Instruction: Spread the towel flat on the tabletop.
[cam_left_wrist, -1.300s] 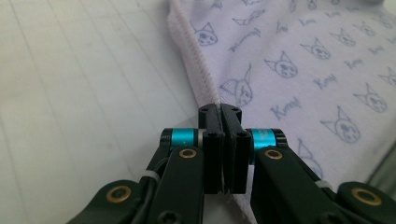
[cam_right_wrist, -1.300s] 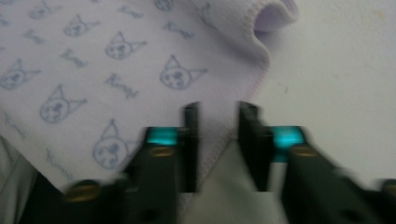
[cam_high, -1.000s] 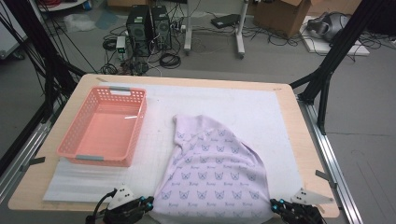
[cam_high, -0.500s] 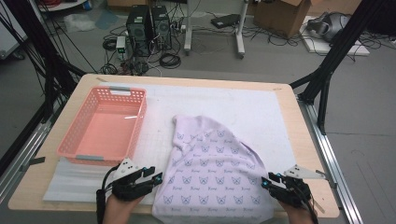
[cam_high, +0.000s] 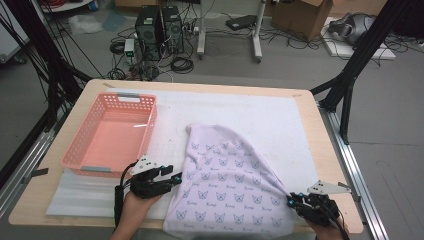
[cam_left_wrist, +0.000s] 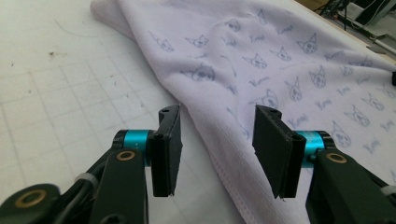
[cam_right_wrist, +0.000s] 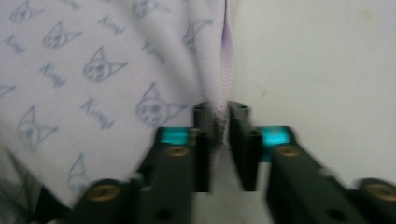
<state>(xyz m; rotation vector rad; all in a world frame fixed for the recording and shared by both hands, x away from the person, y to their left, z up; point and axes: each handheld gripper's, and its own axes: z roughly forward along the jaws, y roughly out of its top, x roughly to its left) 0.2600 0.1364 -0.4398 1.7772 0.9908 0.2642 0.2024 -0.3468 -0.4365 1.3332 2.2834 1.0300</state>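
A pale lilac cloth (cam_high: 225, 180) printed with cat faces lies rumpled on the white mat, and its near edge hangs over the table's front. My left gripper (cam_high: 172, 178) sits at the cloth's left hem. In the left gripper view it (cam_left_wrist: 217, 140) is open. Its jaws have just been opening and stand wide, with the cloth's (cam_left_wrist: 261, 56) hem lying on the mat between them, untouched by the pads. My right gripper (cam_high: 292, 200) is at the cloth's near right edge. In the blurred right gripper view it (cam_right_wrist: 219, 121) has been closing, and the jaws now pinch the bunched hem of the cloth (cam_right_wrist: 93, 70).
A pink plastic basket (cam_high: 152, 117) stands at the left on the white gridded mat (cam_high: 260, 115), close behind my left gripper. The wooden table edge (cam_high: 327, 150) runs past the mat at the right. Computers and cables lie on the floor beyond the table.
Both hands have come forward from the table's near edge. The left gripper moved to the cloth's left hem and opened. The right gripper's jaws came onto the right hem.
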